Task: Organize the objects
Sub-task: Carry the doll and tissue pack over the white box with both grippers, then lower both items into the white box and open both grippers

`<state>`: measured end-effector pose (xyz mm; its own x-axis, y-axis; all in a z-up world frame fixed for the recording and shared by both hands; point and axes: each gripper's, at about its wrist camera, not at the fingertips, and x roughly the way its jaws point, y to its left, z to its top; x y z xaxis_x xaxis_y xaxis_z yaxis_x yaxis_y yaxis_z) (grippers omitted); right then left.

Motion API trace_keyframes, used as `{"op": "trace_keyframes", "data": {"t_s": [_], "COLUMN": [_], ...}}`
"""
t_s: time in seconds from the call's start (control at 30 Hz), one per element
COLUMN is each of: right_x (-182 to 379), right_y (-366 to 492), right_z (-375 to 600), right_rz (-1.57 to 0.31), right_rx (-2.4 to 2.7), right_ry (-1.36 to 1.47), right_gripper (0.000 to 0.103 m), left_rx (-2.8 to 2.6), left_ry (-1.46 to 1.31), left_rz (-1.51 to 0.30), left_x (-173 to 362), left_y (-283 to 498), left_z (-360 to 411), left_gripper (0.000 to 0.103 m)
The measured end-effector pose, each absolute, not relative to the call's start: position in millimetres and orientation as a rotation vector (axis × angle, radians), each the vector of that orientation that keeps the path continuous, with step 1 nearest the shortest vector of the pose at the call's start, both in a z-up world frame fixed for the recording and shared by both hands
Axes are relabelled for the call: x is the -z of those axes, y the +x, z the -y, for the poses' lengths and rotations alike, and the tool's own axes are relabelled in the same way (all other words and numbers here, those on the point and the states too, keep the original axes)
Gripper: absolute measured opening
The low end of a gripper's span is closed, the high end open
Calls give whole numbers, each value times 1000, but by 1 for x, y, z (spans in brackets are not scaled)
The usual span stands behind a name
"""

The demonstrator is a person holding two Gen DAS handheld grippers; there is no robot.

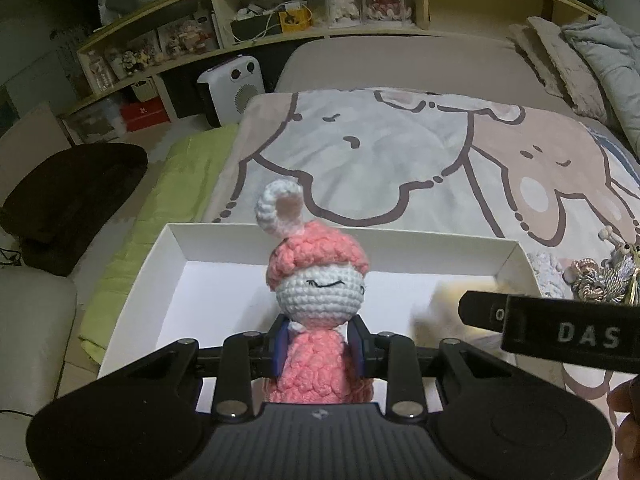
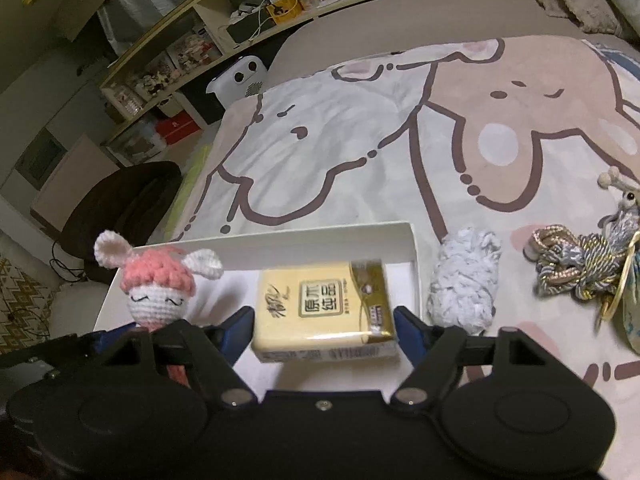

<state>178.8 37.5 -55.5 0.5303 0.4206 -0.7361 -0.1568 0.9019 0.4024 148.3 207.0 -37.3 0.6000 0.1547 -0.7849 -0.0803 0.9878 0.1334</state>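
A crochet bunny doll (image 1: 316, 284) with a pink hat and dress stands upright in my left gripper (image 1: 320, 336), whose blue pads are shut on its body. It hangs over the near part of an open white box (image 1: 344, 236) on the bed. In the right wrist view the same doll (image 2: 160, 292) shows at the left. A yellow tissue pack (image 2: 320, 304) lies between the fingers of my right gripper (image 2: 324, 320), over the right end of the box (image 2: 280, 236). The jaws stand wide beside the pack's ends, which look slightly blurred. The black body of the right gripper (image 1: 560, 328) crosses the left wrist view.
Right of the box lie a grey-white yarn bundle (image 2: 464, 284) and a corded tassel ornament (image 2: 576, 264) on the cartoon-print blanket (image 2: 360, 140). A white heater (image 1: 232, 88), shelves (image 1: 280, 20) and a dark chair (image 1: 72, 196) stand beyond the bed's left side.
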Motion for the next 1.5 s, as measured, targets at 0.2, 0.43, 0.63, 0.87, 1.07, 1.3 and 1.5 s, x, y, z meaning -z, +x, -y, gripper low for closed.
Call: {"op": "trace_keyframes", "data": {"t_s": [0.2, 0.43, 0.63, 0.87, 1.07, 1.3, 1.5], "right_x": [56, 53, 50, 42, 31, 23, 18], "right_y": [179, 172, 169, 165, 156, 144, 133], "right_z": [-27, -18, -11, -2, 7, 20, 30], "right_rz": [-966, -963, -963, -947, -916, -885, -863], "right_rx": [-342, -348, -351, -360, -369, -378, -384], "right_ry": [326, 327, 328, 323, 278, 236, 195], "right_gripper": [83, 82, 82, 82, 82, 87, 94], "left_rx": [-136, -139, -145, -147, -161, -162, -171], "left_ry": [89, 78, 79, 42, 7, 16, 4], "left_rz": [-937, -945, -946, -920, -929, -915, -899], "left_x": [42, 41, 39, 25, 20, 11, 4], "left_y": [149, 148, 144, 130, 120, 105, 95], "left_z": [-205, -202, -197, -191, -190, -181, -177], "left_gripper": [39, 39, 39, 57, 61, 86, 95]}}
